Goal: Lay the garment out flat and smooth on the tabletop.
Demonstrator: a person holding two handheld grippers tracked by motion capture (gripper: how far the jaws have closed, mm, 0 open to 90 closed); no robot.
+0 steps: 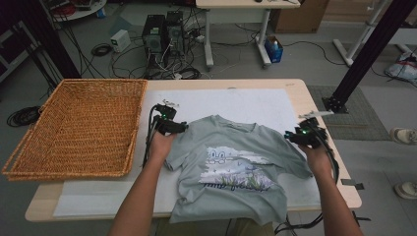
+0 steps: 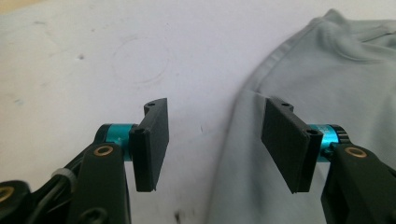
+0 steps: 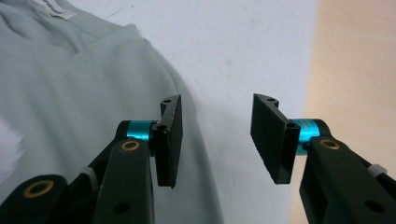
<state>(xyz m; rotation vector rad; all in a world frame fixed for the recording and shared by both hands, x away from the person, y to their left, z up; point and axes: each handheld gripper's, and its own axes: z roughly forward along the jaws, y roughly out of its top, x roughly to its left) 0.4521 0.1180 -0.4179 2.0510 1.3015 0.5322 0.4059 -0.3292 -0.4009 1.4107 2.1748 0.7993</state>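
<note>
The shirt (image 1: 231,162) lies low in the high view; both tools, left (image 2: 215,140) and right (image 3: 217,135), gape, holding nothing. The basket (image 1: 78,125) upper left sits bare.

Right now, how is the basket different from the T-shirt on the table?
The basket is stiff, woven and golden brown; the T-shirt is soft, pale grey-green cloth with a printed picture. The basket stands at the table's left end, overhanging the edge with raised walls; the T-shirt lies flat in the middle on a white sheet, its hem hanging over the near edge. The basket holds nothing. Neither is gripped.
</note>
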